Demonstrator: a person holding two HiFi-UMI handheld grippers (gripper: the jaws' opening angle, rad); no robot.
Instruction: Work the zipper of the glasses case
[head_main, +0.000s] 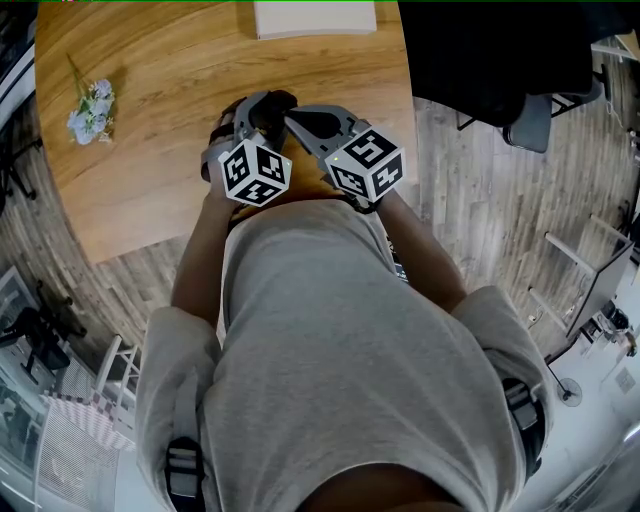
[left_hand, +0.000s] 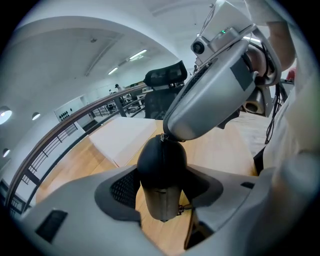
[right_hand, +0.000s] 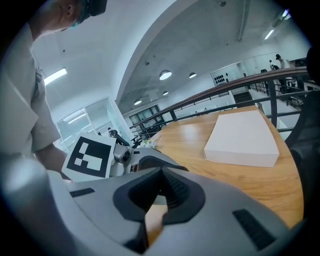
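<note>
One flower bunch (head_main: 92, 110) far left on table (head_main: 180, 70). Two grippers. Left gripper (left_hand: 161, 186) clamped on one black case (left_hand: 161, 162), held over table's near edge. Right gripper (right_hand: 159, 192) jaws together, tips touching case's top end; zipper pull there too small to make out. One white box (right_hand: 242, 137) far, cut off in head view.

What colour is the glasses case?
Glasses case: black upper, brownish-grey lower; best in left gripper view.
</note>
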